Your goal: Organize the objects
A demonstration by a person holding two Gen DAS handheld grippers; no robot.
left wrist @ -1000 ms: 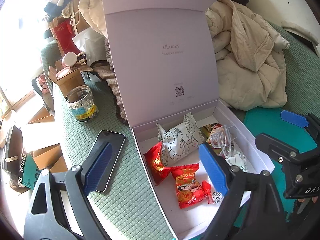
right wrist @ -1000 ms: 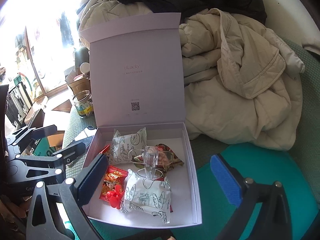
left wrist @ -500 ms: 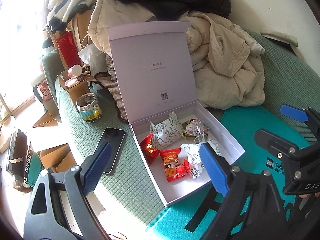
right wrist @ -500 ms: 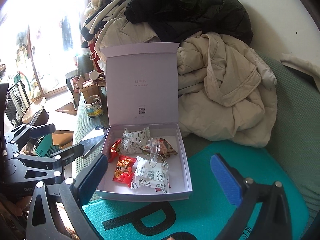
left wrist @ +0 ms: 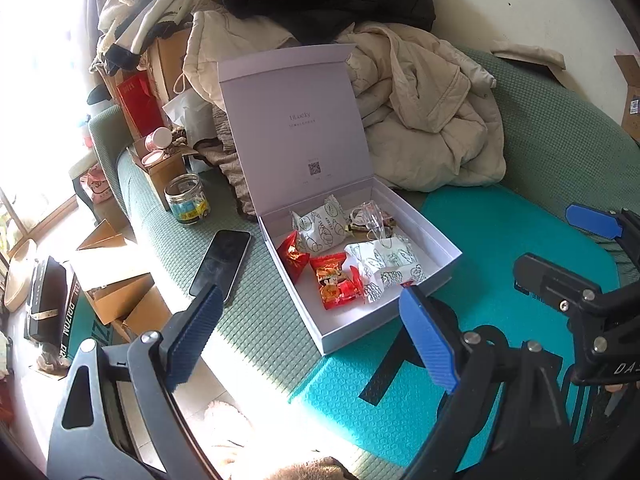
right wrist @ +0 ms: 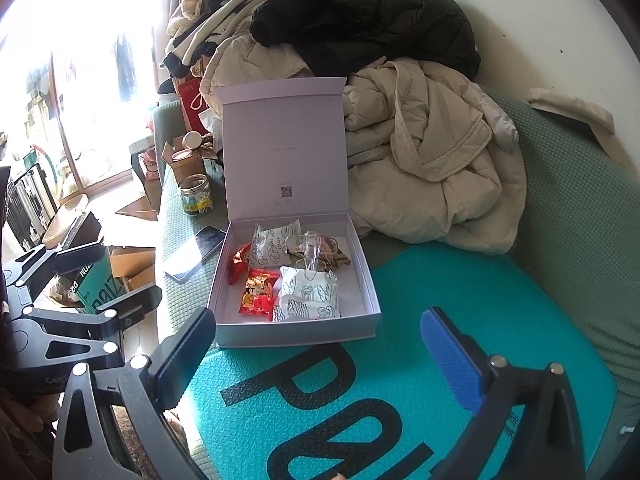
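Well, the left gripper (left wrist: 308,340) hangs spread wide and empty at the bottom of its frame, and the right gripper (right wrist: 320,350) gapes just as empty low in its own view, both well short of the white box (right wrist: 362,272) at centre frame with its lid (right wrist: 284,148) propped upright. Inside lie the red snack packets (left wrist: 334,282), white patterned pouches (left wrist: 382,266) and a clear glass (right wrist: 311,250). The phone (left wrist: 220,262) sits left of the box, so whichever claw fetches it should probably come in low, pinching across its narrow sides.
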